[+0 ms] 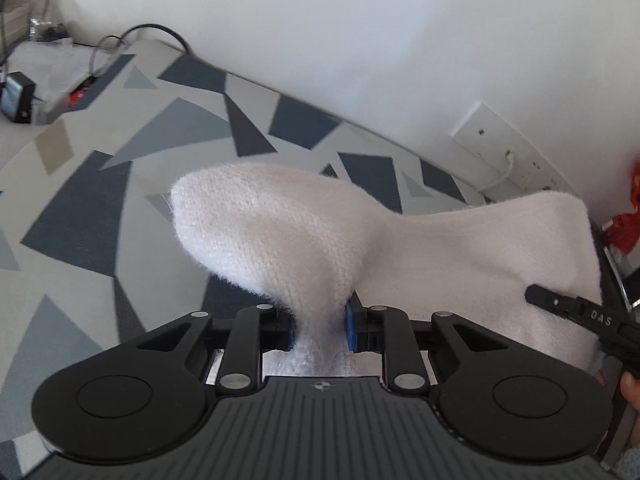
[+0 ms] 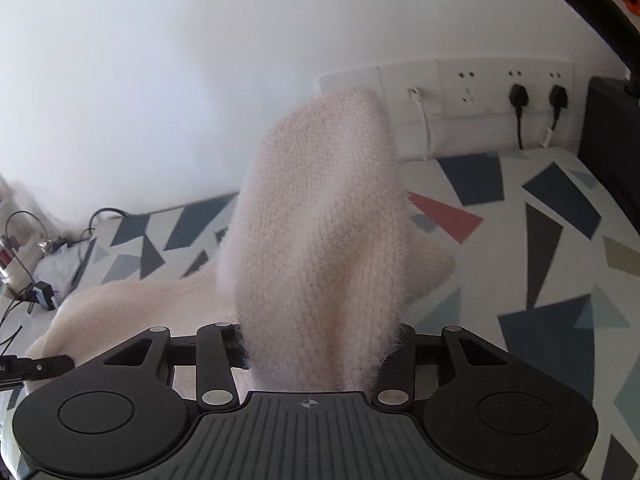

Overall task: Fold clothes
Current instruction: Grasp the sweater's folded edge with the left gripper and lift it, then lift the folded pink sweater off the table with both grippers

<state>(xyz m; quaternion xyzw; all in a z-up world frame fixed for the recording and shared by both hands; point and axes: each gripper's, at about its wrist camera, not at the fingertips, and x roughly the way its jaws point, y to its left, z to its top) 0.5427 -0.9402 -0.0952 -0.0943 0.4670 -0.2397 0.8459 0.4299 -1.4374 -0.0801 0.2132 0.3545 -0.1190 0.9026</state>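
Note:
A fluffy white knitted garment (image 1: 280,232) hangs lifted over the patterned tabletop (image 1: 80,208). My left gripper (image 1: 320,330) is shut on a bunched fold of it, and the blue pads (image 1: 351,328) press into the knit from both sides. In the right wrist view the same garment (image 2: 320,220) rises in a thick hump in front of the lens. My right gripper (image 2: 320,350) is shut on that hump, and fuzz spills over both fingers. The rest of the cloth sags between the two grips. The right gripper's finger (image 1: 560,306) shows at the garment's right edge.
The tabletop (image 2: 540,240) bears grey, blue and red triangles and ends at a white wall. A socket strip with plugs (image 2: 516,96) runs along the wall on the right. Cables and a black adaptor (image 1: 16,96) lie at the far left.

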